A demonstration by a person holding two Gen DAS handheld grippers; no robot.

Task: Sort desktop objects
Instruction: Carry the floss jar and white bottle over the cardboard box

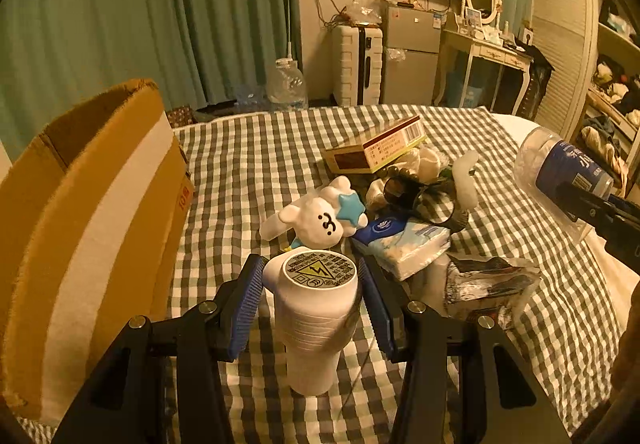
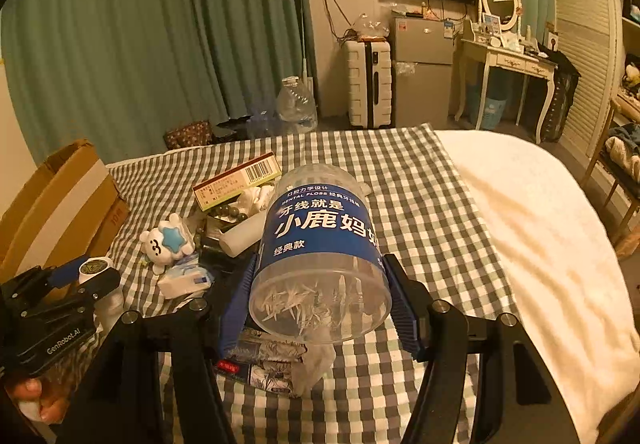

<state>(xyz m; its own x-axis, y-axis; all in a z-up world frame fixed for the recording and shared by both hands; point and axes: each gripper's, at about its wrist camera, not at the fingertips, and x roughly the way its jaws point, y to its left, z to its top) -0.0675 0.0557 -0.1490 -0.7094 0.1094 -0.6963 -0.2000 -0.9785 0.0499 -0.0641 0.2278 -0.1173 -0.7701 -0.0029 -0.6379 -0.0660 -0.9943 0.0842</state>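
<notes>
1. Jaws of my left gripper [image 1: 312,286] are closed on a white bottle [image 1: 314,318], held upright above the checked cloth [image 1: 248,172], just right of the cardboard box [image 1: 84,228].
2. My right gripper [image 2: 320,294] pinches the clear floss jar [image 2: 320,252], tilted, off the cloth.
3. Between them lie a bunny toy [image 1: 316,216], tissue pack [image 1: 404,244] and barcoded carton [image 1: 376,144].

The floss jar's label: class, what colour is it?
The floss jar has a dark blue label with white lettering, clearest in the right wrist view.
</notes>
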